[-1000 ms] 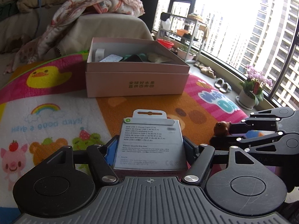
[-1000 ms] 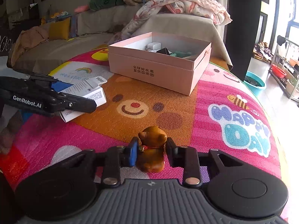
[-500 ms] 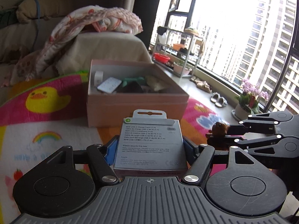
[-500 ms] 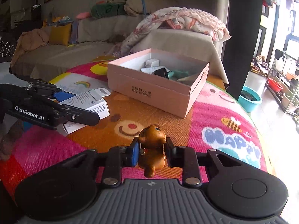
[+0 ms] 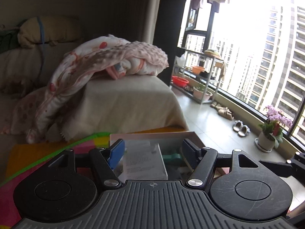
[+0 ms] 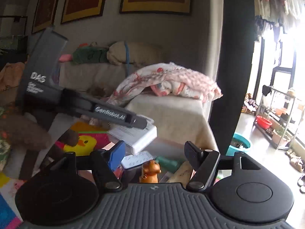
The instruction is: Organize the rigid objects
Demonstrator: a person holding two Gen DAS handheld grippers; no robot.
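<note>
My left gripper (image 5: 152, 152) is open above the pink box (image 5: 152, 135). The white cable package (image 5: 144, 162) lies loose below and between its jaws, inside the box beside a green item (image 5: 171, 157). In the right wrist view the left gripper (image 6: 141, 123) hangs over the same white package (image 6: 135, 136), which looks blurred and tilted. My right gripper (image 6: 154, 152) is open too. The brown bear figurine (image 6: 150, 171) sits free below its jaws among a white flat item (image 6: 137, 159), a green item (image 6: 168, 163) and a tan item (image 6: 181, 172).
A sofa end with a beige cover (image 5: 124, 103) and a pink blanket (image 5: 106, 61) stands just behind the box. The bright play mat (image 6: 85, 142) lies to the left. A teal basin (image 6: 239, 145), a shelf rack (image 5: 200, 76) and a potted orchid (image 5: 272, 129) stand by the window.
Both grippers moved forward over the pink box and opened. The left let go of the white package and the right let go of the bear figurine; both now lie in the box.
</note>
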